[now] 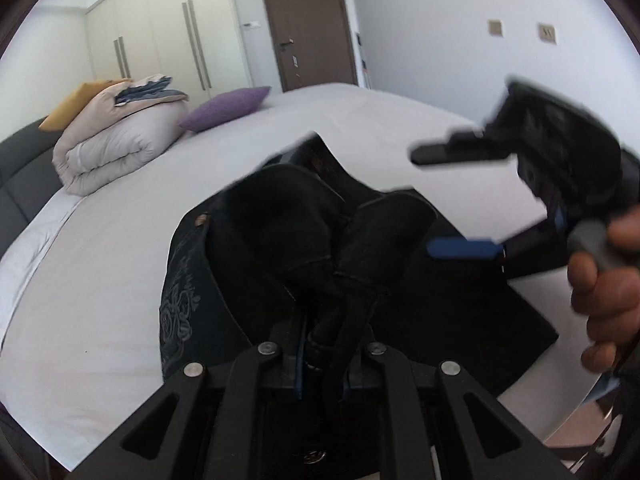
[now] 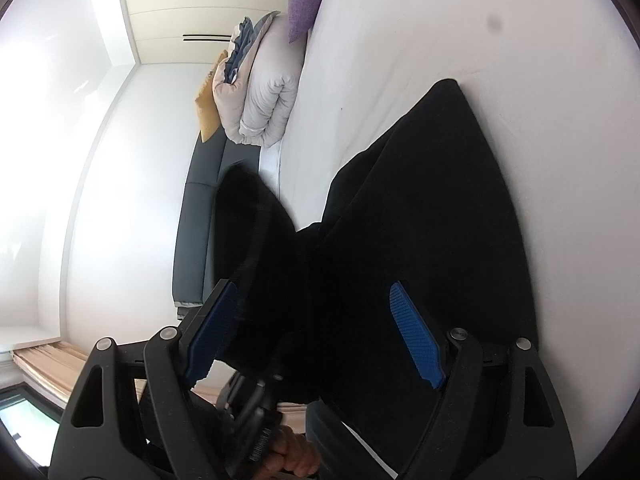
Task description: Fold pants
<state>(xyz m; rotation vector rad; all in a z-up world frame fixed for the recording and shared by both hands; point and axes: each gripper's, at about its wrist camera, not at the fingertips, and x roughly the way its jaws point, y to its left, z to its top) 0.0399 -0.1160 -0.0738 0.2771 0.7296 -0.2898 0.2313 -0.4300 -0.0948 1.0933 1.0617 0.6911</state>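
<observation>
Black pants (image 1: 280, 240) with a grey printed pattern lie bunched on the white bed (image 1: 120, 264). My left gripper (image 1: 326, 356) is shut on a gathered fold of the pants and lifts it off the sheet. My right gripper (image 1: 452, 200) shows at the right of the left wrist view, held in a hand, open above the pants. In the right wrist view the right gripper (image 2: 316, 332) is open, with its blue pads (image 2: 416, 336) either side of the black pants (image 2: 420, 216), not touching them.
A rolled white duvet (image 1: 116, 148), a yellow pillow (image 1: 76, 100) and a purple cushion (image 1: 228, 108) sit at the head of the bed by a dark headboard (image 1: 20, 168). Wardrobes (image 1: 168, 36) and a brown door (image 1: 308, 24) stand behind.
</observation>
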